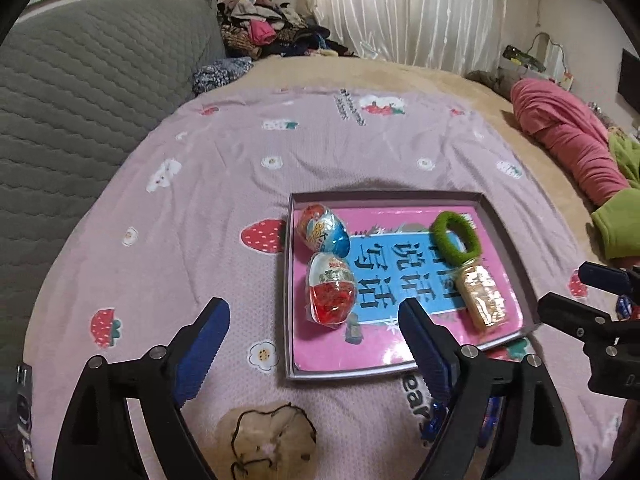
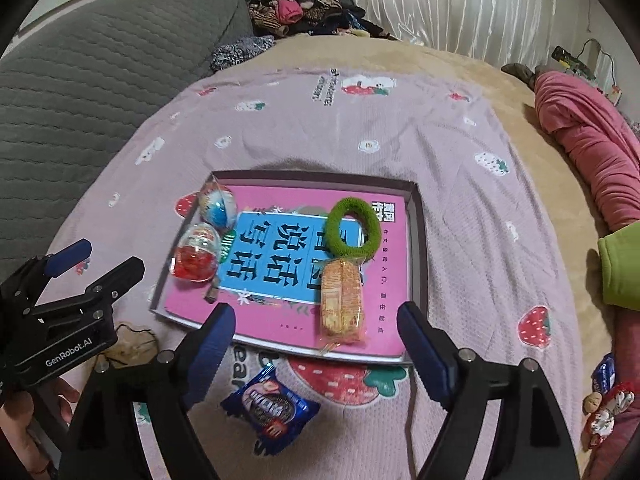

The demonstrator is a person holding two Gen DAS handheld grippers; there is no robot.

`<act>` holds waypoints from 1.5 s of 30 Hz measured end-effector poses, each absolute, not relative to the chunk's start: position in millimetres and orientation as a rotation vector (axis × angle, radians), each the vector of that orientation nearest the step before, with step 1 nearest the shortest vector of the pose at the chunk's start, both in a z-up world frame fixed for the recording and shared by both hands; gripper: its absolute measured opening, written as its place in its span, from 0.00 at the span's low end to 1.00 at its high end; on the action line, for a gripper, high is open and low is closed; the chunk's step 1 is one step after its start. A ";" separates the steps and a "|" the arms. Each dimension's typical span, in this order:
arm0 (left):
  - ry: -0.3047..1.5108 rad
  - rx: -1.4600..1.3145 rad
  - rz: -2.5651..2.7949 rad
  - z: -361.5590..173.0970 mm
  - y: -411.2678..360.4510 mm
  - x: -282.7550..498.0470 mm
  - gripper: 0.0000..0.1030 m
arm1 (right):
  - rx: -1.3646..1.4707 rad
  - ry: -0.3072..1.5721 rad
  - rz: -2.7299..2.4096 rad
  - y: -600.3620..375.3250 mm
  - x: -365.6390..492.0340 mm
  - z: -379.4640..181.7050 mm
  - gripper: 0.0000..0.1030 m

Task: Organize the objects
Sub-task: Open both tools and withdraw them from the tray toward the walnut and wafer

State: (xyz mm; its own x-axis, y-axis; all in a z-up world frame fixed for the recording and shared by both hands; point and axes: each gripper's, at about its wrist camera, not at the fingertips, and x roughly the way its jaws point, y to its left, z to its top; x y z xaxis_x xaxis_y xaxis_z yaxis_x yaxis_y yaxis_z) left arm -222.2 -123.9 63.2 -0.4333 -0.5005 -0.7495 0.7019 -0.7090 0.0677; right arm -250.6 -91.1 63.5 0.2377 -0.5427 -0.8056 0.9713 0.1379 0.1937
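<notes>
A shallow grey box [image 1: 505,236] [image 2: 418,240] lies on the pink strawberry bedspread with a pink-and-blue book [image 1: 400,268] [image 2: 280,256] flat inside it. On the book rest a blue toy egg [image 1: 320,229] [image 2: 219,205], a red toy egg [image 1: 330,294] [image 2: 196,258], a green hair tie [image 1: 456,236] [image 2: 352,228] and a wrapped biscuit pack [image 1: 482,298] [image 2: 342,300]. My left gripper [image 1: 314,318] is open above the box's near left corner, nothing between its fingers. My right gripper [image 2: 316,322] is open above the near edge, also with nothing in it. A blue snack packet [image 2: 270,410] lies on the bedspread just below it.
A beige scrunchie [image 1: 266,436] [image 2: 130,342] lies on the bedspread near the front. A grey quilted headboard [image 1: 80,80] stands at left, a clothes pile [image 1: 268,28] at the back, and pink and green bedding [image 1: 572,140] at right. More small items [image 2: 604,396] sit at the right edge.
</notes>
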 end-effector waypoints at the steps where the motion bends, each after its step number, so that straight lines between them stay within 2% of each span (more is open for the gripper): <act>1: 0.327 1.003 -2.160 67.8 -121.2 -219.1 0.85 | 0.815 0.645 -1.216 -87.5 -251.1 68.6 0.81; 8: 0.328 0.959 -2.167 96.7 -102.3 -197.8 0.85 | 0.789 0.609 -1.231 -64.5 -254.3 97.8 0.86; 10: 0.322 0.947 -2.163 102.9 -97.8 -192.4 0.85 | 0.780 0.604 -1.234 -56.0 -255.3 105.7 0.90; 18: 0.308 0.948 -2.159 116.6 -73.8 -176.6 0.86 | 0.746 0.578 -1.251 -24.6 -262.1 129.2 0.91; 22: 0.304 0.954 -2.176 123.4 -61.7 -171.1 0.90 | 0.733 0.564 -1.258 -11.1 -264.7 138.9 0.93; 45: 0.290 0.941 -2.233 148.6 -2.4 -142.4 0.91 | 0.675 0.522 -1.270 54.2 -272.7 171.2 0.97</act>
State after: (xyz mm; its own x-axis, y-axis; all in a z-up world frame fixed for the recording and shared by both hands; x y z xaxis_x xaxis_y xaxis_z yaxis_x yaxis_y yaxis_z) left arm -142.4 -2.4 148.6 -0.5023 -0.5092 -0.6989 0.6710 -0.7393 0.0564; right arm -272.7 54.2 171.2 0.2273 -0.6847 -0.6925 0.9738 0.1522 0.1691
